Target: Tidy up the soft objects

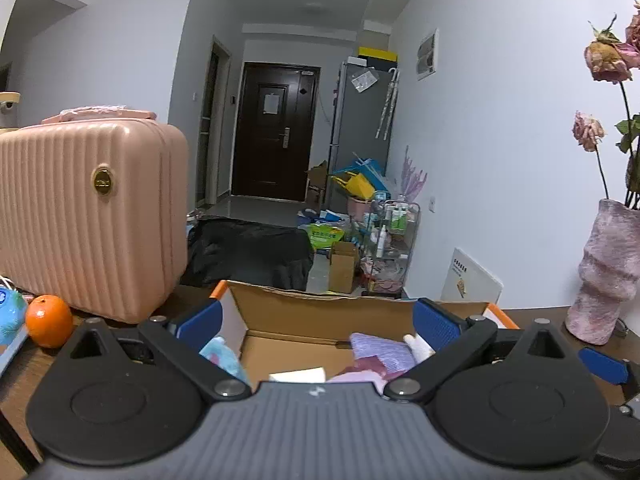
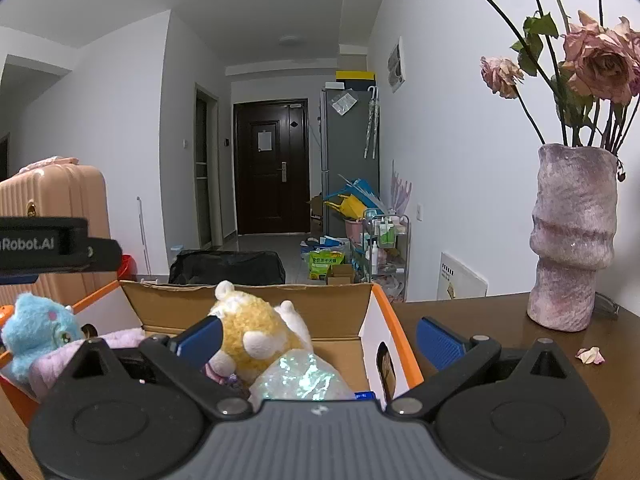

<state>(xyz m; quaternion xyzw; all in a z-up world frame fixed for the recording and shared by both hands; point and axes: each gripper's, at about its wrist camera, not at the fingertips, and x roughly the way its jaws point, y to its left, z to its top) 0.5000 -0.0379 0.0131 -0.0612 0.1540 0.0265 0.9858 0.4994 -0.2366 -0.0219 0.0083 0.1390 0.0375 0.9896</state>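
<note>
An open cardboard box [image 1: 320, 312] with orange edges sits on the dark wooden table; it also shows in the right wrist view [image 2: 256, 300]. Inside lie a blue plush toy [image 2: 38, 328], a yellow and white plush toy [image 2: 256, 328], a lilac knitted cloth [image 1: 382, 350] and a shiny iridescent bag [image 2: 300, 378]. My left gripper [image 1: 318, 320] is open and empty over the box. My right gripper [image 2: 320, 338] is open, its left finger beside the yellow plush, not holding it.
A pink ribbed suitcase [image 1: 88, 216] stands at the left with an orange [image 1: 49, 320] in front of it. A pink vase [image 2: 572, 236] of dried roses stands at the right, with a fallen petal [image 2: 590, 356] on the table. The hallway behind is cluttered.
</note>
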